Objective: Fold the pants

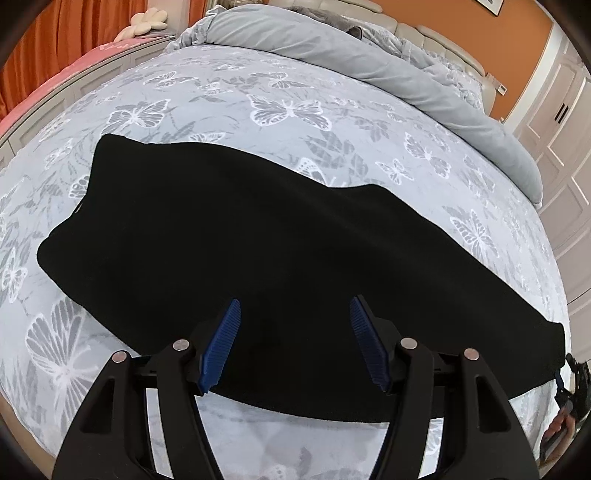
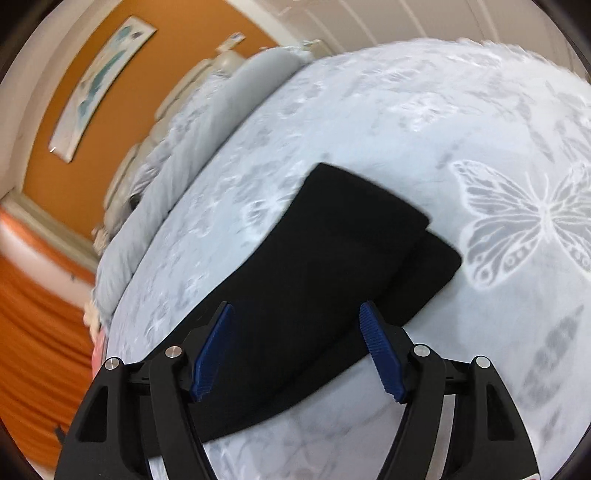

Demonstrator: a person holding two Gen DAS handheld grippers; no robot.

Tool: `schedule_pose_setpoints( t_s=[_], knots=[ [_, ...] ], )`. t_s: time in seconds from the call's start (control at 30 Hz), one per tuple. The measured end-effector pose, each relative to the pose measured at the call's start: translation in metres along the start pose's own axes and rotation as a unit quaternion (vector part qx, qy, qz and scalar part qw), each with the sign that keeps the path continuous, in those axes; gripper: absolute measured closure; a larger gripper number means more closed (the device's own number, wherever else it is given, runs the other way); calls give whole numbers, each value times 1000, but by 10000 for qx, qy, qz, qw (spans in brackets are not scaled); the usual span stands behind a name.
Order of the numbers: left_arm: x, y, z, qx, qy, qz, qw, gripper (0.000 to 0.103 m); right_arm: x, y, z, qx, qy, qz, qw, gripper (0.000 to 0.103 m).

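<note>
Jaws on both my left gripper (image 1: 295,306) and right gripper (image 2: 295,310) gape wide, empty, above the pants (image 1: 258,240); soft, limp cloth, so I'd pinch the hem at centre frame.

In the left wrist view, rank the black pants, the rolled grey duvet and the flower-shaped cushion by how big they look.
1. Black pants, largest by far, though nearest the camera.
2. Rolled grey duvet, long, but farther off.
3. Flower-shaped cushion, smallest and most distant; true size unsure.

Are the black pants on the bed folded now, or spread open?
Folded lengthwise: the pants lie flat as one long strip on the bed, and at the far end one layer sits offset on the other.
</note>
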State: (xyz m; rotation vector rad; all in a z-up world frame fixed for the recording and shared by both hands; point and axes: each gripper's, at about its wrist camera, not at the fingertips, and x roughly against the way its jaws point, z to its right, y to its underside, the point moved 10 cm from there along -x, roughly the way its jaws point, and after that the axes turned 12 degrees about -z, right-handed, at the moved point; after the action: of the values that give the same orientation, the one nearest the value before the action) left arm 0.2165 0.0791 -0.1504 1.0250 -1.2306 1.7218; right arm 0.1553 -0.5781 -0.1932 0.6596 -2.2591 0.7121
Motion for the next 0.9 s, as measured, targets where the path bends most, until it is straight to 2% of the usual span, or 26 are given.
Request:
schedule_pose_setpoints(
  t_s=[0.03, 0.07, 0.2, 0.23, 0.3, 0.33, 0.4, 0.47, 0.5, 0.53, 0.57, 0.63, 0.7, 0.73, 0.87, 0.9],
  knots=[
    [-1, 0, 1, -21, -29, -7, 10000, 43, -1, -5, 3, -19, 45, 68, 10000, 77],
    [-3, 0, 1, -31, -80, -14, 10000, 43, 1, -9, 3, 68, 204, 101, 9997, 97],
    [-6, -4, -3, 32, -136, -48, 9999, 43, 41, -17, -25, 573, 260, 607, 9962, 98],
    [-6, -5, -5, 50, -153, -54, 9999, 42, 44, -15, -23, 616, 450, 611, 9952, 99],
    [-6, -8, -13, 139, -218, -90, 9996, 42, 33, -10, 0, 577, 1122, 404, 9912, 98],
    [-5, -9, -18, 195, -202, -109, 9995, 42, 26, -4, 20, 444, 1642, 257, 9851, 95],
    [3, -13, -40, 520, -47, -103, 9986, 37, 31, 4, 35, 324, 2287, 181, 9728, 92],
    [18, -17, -77, 1110, 187, 30, 9936, 32, 51, 5, 13, 520, 2317, 468, 9703, 89],
    [27, -18, -98, 1429, 317, 111, 9892, 29, 65, 8, -10, 731, 2342, 694, 9669, 84],
    [33, -18, -115, 1668, 397, 157, 9851, 28, 73, 11, -26, 882, 2347, 831, 9645, 60],
    [40, -16, -142, 2061, 461, 209, 9772, 26, 80, 16, -43, 1037, 2306, 969, 9626, 40],
    [46, -10, -180, 2568, 480, 217, 9650, 24, 85, 29, -85, 1403, 2102, 1183, 9603, 38],
    [41, -1, -212, 2949, 588, 3, 9537, 24, 71, 50, -125, 1819, 1913, 1033, 9590, 38],
    [35, 4, -219, 3052, 737, -162, 9493, 24, 63, 60, -140, 1943, 1836, 933, 9591, 38],
    [1, 18, -217, 3247, 1853, -1039, 9217, 25, 25, 108, -197, 2490, 1497, 499, 9556, 38],
    [-3, 18, -216, 3255, 1921, -1105, 9192, 31, 16, 118, -207, 2613, 1481, 437, 9528, 38]
  ],
)
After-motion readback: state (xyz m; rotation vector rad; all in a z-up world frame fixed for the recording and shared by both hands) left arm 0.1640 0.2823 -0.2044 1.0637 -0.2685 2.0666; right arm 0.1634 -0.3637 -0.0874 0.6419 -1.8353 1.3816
